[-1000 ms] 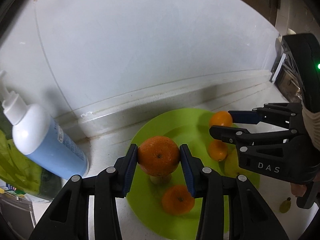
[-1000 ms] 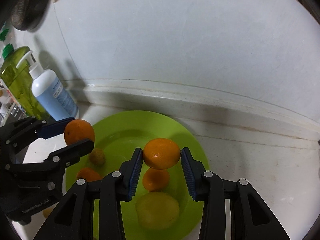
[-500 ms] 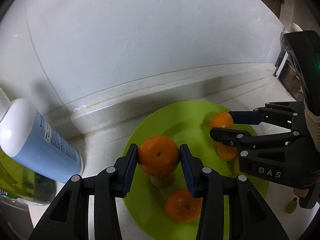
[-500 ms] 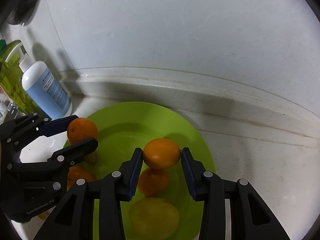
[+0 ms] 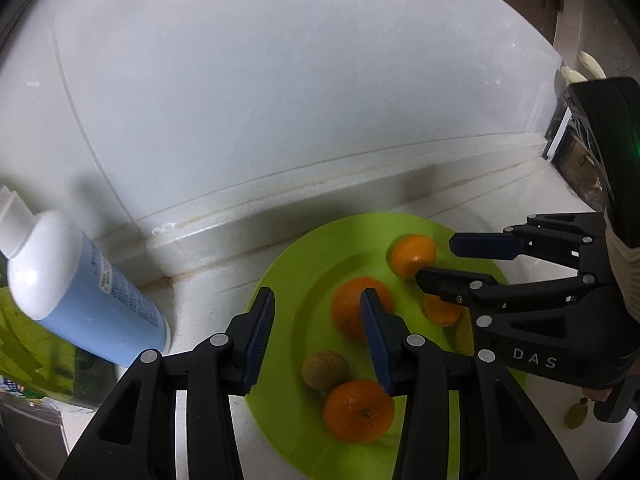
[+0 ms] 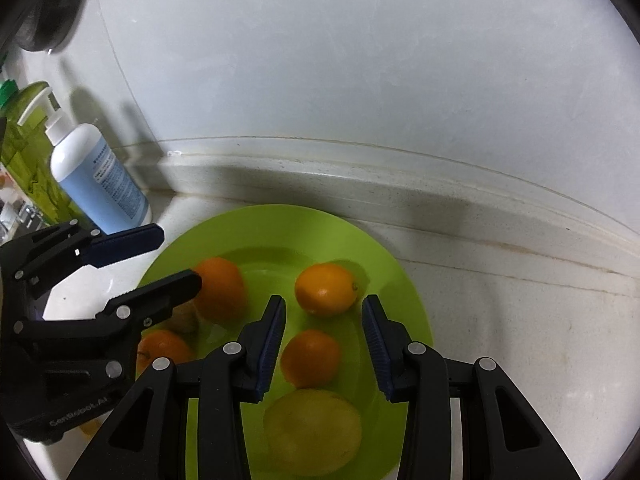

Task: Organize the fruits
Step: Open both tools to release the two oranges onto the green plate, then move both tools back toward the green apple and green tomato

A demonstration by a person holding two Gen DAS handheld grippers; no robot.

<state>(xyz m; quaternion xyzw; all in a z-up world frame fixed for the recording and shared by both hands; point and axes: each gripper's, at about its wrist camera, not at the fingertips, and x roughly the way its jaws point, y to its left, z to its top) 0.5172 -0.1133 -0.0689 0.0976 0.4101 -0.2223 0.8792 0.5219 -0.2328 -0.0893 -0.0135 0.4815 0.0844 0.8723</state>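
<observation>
A green plate [image 5: 296, 280] [image 6: 256, 224] lies on the white counter by the wall. My left gripper [image 5: 316, 320] is open and empty above its left side. The orange [image 5: 352, 304] it held lies blurred on the plate, also in the right wrist view [image 6: 222, 288]. My right gripper [image 6: 324, 328] is open and empty. Its orange [image 6: 326, 288] lies on the plate ahead of the fingertips, also in the left wrist view [image 5: 412, 254]. Two more oranges [image 6: 310, 358] [image 5: 358, 410], a brown kiwi [image 5: 324, 368] and a yellow fruit [image 6: 312, 432] lie on the plate.
A white and blue pump bottle [image 5: 80, 296] [image 6: 96, 176] stands left of the plate, with a green bottle [image 6: 24, 136] behind it. The white wall and a raised ledge [image 6: 400, 184] run close behind the plate.
Both grippers have opened and let go of their oranges, which now lie on the plate. Both grippers have moved closer to the plate.
</observation>
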